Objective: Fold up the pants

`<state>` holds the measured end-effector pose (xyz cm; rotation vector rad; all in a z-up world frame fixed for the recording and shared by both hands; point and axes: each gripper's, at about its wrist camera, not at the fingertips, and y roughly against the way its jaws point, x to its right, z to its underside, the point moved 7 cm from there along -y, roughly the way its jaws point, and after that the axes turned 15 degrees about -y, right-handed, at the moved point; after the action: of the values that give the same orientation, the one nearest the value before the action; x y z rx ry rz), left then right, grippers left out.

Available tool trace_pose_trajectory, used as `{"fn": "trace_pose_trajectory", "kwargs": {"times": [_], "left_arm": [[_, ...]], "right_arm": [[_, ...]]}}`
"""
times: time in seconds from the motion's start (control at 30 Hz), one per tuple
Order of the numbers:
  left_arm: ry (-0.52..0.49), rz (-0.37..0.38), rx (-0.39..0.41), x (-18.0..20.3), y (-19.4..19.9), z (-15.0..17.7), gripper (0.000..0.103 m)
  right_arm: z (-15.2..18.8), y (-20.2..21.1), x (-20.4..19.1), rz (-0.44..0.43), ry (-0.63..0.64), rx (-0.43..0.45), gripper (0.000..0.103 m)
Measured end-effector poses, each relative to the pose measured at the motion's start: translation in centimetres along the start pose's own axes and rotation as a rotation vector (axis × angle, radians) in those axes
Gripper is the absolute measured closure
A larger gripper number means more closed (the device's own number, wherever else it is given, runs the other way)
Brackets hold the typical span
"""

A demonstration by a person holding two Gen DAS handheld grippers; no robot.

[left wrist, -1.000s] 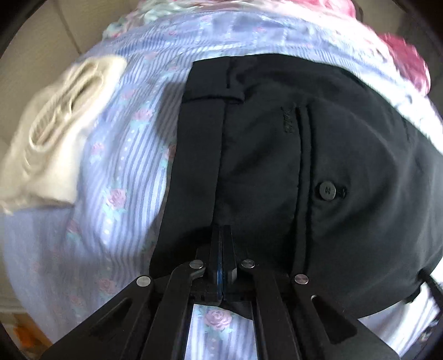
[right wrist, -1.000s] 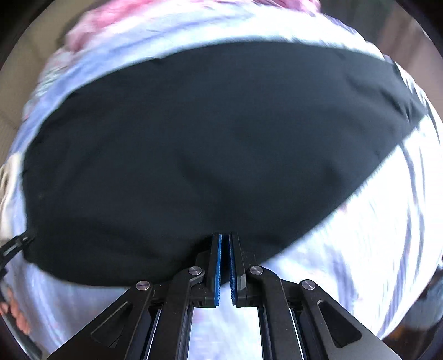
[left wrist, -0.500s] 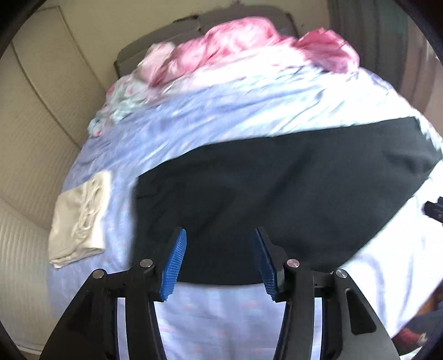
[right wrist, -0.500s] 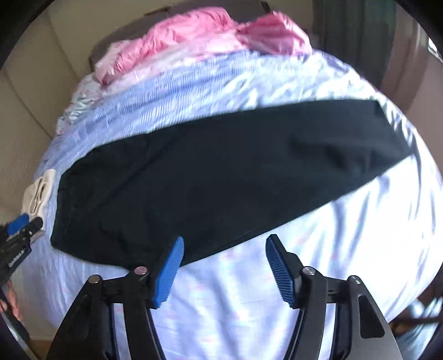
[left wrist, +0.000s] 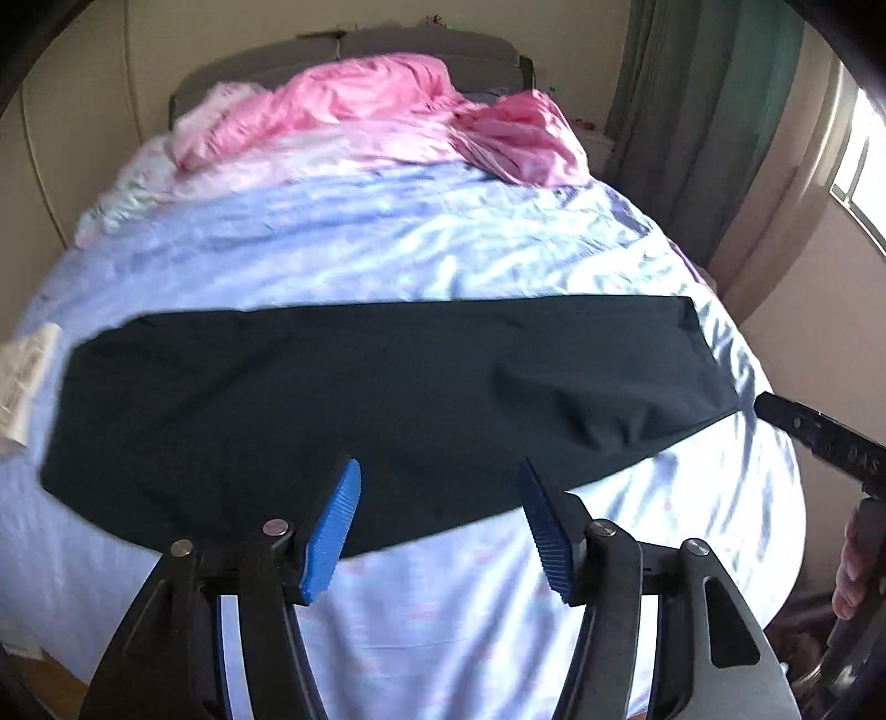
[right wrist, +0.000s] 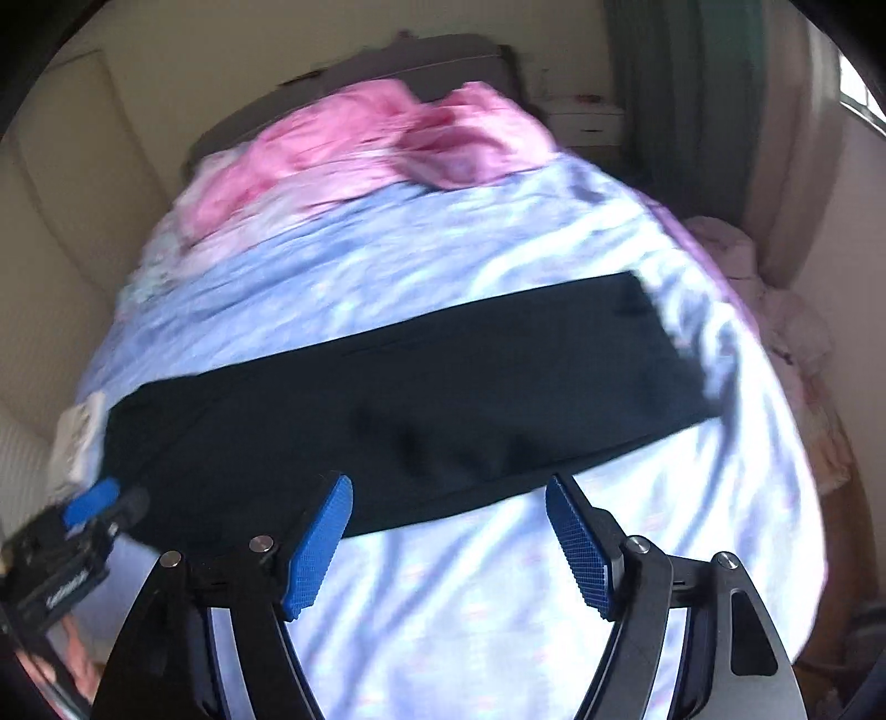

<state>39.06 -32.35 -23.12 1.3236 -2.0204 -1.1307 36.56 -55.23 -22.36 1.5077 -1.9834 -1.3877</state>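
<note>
Your bed [left wrist: 387, 637] carries the black pants [left wrist: 387, 399], lying across it as one long band, seemingly leg on leg; crosswise folds remain. Your left claw [left wrist: 440, 526] and right claw [right wrist: 448, 543] gape wide, holding nothing.

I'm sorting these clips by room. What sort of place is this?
Most likely a bedroom: the black pants lie on a bed with a rumpled pink duvet by the headboard, and a curtain hangs alongside.

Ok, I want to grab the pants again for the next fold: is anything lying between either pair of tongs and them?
Nothing visible: the long black pants lie flat on the pale blue bedsheet, with only bare sheet before the open left tongs and right tongs.
</note>
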Motion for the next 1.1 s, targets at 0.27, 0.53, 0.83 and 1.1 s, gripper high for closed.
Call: {"fn": "trace_pose_trajectory", "kwargs": {"times": [0.27,0.53,0.83,1.1], "left_arm": [[-0.158,0.025,-0.033,7.9,-7.1,-0.3,0.041],[-0.253,-0.007,-0.068,11.0,-12.2,0.8,0.041],[-0.215,-0.029,-0.084,11.2,-14.1,0.8,0.041],[-0.196,-0.031,-0.070,11.4,-15.2,-0.7,0.041]], "right_arm": [[-3.0,-3.8,10.0,0.084,-0.162,0.057,0.029],[-4.2,-8.4,15.1,0.065,-0.256,0.068,0.036],[-6.3,-11.7,17.9,0.059,-0.318,0.089,0.044],[-6.6,-14.1,19.2,0.067,-0.364,0.056,0.046]]}}
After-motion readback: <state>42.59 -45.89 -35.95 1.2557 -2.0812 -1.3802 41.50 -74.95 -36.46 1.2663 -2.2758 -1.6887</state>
